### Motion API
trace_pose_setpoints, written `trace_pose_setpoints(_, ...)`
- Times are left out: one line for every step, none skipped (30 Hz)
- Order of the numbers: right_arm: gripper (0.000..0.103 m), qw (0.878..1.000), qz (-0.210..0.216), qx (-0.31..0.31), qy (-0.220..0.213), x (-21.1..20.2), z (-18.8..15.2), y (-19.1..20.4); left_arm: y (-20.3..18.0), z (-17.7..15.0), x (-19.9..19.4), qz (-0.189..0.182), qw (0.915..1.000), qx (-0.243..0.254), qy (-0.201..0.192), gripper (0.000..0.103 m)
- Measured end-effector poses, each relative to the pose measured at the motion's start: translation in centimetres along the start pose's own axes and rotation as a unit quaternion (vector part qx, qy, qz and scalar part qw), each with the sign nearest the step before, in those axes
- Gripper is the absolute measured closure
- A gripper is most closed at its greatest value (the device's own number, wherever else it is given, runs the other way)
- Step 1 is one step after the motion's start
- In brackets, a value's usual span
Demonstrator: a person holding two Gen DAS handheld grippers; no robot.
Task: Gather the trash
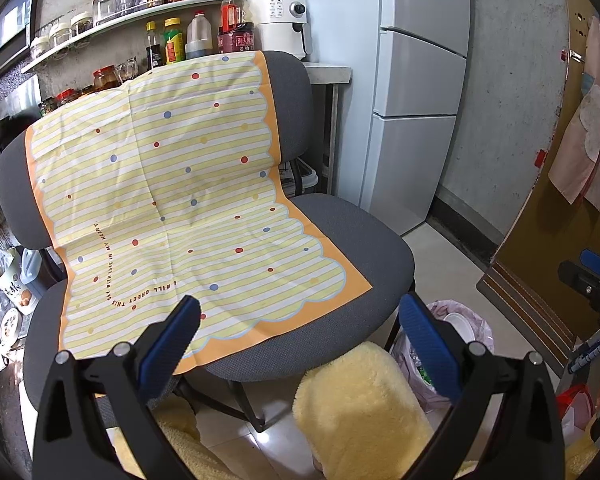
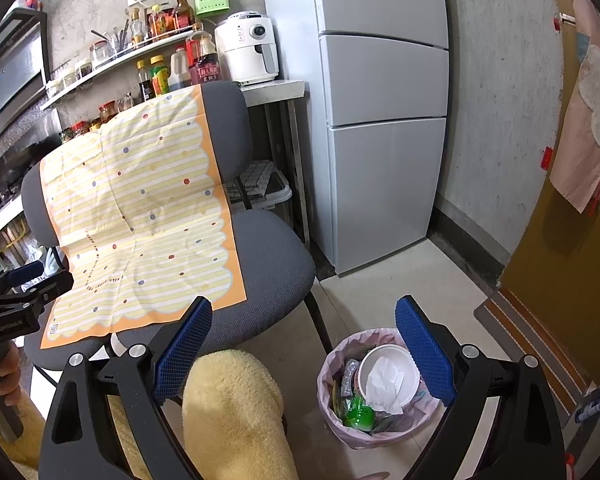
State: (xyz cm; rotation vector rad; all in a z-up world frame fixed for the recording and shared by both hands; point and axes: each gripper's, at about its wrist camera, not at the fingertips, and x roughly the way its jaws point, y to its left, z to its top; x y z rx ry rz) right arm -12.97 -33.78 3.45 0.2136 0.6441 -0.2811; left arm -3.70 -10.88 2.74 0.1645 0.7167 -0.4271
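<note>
Kitchen corner with a grey fabric office chair (image 1: 340, 220) at frame centre, draped with a yellow striped, dotted cloth (image 1: 168, 184) edged in orange scallops. The left hand-held gripper (image 1: 300, 332) hangs spread and empty over the seat's front edge; the right hand-held gripper (image 2: 304, 332) is likewise spread and empty, lower centre of its view. The trash bin (image 2: 332, 364), lined with a pink bag, stands on the tiled floor (image 2: 380, 288) at lower right, beside the chair leg, holding a white paper bowl (image 2: 388, 372) with crumpled tissue and a green bottle (image 2: 358, 412). A fluffy yellow-clad knee (image 2: 228, 408) sits between chair and bin. A white refrigerator (image 2: 384, 120) bounds open floor beyond.
</note>
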Motion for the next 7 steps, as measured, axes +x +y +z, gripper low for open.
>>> trace_pose_setpoints(0.011,1.000,0.001,0.000,0.002,0.2,0.2,0.1,0.2,-0.1,0.1,-0.002,1.0000,-0.001,0.002,0.006)
trace_pose_setpoints(0.011,1.000,0.003,-0.002,0.006,0.6,0.3,0.3,0.2,-0.2,0.3,-0.002,1.0000,-0.002,0.005,0.006)
trace_pose_setpoints(0.011,1.000,0.006,-0.004,0.009,1.0,0.3,0.5,0.4,-0.3,0.6,-0.002,0.9999,-0.005,0.009,0.006)
trace_pose_setpoints(0.011,1.000,0.010,-0.007,0.015,1.6,0.3,0.8,0.7,-0.4,0.9,-0.002,0.9999,-0.009,0.012,0.006)
trace_pose_setpoints(0.011,1.000,0.014,-0.008,0.021,2.2,0.4,1.1,1.0,-0.6,1.3,-0.002,0.9998,-0.012,0.017,0.006)
trace_pose_setpoints(0.011,0.999,0.023,-0.012,0.028,3.1,0.4,1.5,1.5,-0.8,1.7,0.001,0.9996,-0.016,0.021,0.006)
trace_pose_setpoints(0.011,0.999,0.030,-0.014,0.034,3.8,0.5,1.9,2.1,-1.1,2.3,0.005,0.9994,-0.022,0.027,0.006)
